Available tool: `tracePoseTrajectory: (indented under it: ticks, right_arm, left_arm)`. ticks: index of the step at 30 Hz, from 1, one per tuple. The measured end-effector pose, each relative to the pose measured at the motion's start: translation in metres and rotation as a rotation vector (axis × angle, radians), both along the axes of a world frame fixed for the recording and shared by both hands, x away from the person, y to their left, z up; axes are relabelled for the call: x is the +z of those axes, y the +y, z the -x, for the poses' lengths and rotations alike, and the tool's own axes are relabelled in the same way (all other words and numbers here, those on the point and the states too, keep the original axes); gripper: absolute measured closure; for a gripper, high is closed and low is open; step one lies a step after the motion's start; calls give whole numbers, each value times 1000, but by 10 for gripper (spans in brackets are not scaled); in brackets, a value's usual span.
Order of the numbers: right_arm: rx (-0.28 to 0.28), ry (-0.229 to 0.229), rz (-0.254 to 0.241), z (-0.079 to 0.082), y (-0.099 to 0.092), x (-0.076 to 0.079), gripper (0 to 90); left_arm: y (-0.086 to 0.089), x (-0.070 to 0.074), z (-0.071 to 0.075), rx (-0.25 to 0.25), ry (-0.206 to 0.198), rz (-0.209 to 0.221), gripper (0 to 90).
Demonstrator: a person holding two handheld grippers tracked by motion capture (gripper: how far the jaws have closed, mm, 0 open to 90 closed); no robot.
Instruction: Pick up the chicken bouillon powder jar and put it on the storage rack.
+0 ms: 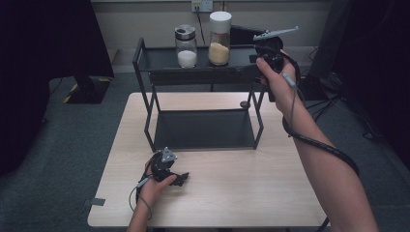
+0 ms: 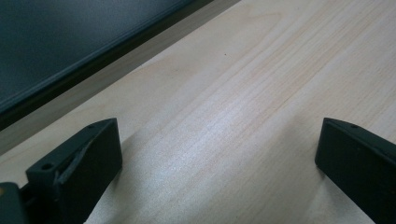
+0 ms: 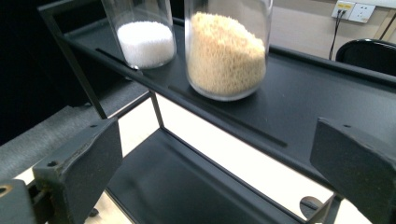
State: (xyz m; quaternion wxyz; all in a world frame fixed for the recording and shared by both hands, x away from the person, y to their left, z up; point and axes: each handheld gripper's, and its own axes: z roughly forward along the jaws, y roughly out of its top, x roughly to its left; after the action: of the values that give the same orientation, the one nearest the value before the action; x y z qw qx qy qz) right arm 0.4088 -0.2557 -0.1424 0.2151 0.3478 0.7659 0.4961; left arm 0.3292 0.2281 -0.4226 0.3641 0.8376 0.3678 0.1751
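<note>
The right tongs, wide open and empty, face the tan-grain jar; a crooked approach could topple it against the white-grain jar beside it. Left tongs rest open, empty, on the counter.

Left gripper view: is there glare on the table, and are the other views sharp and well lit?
Left gripper view: a soft pale sheen on the table, jaws slightly blurred. Right gripper view: the yellow-grain jar sharp, the wood under the rack overexposed. High view: even light on the tabletop, dark side edges.
</note>
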Motion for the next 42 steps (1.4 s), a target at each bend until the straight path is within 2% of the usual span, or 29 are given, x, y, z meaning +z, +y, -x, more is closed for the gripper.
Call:
tracePoseTrajectory:
  ticks: [14,26,34,42]
  right_arm:
    - [31,20,-27,7,-14,-34,15]
    - [46,22,-50,13,-20,-55,17]
    - [57,25,-32,15,-21,-67,17]
    - [61,33,-41,19,-26,-78,17]
  left_arm:
    - [0,0,0,0,-1,1,0]
    - [0,0,0,-1,-3,-1,0]
    - [0,0,0,-1,-4,-1,0]
    - [0,0,0,-1,-3,-1,0]
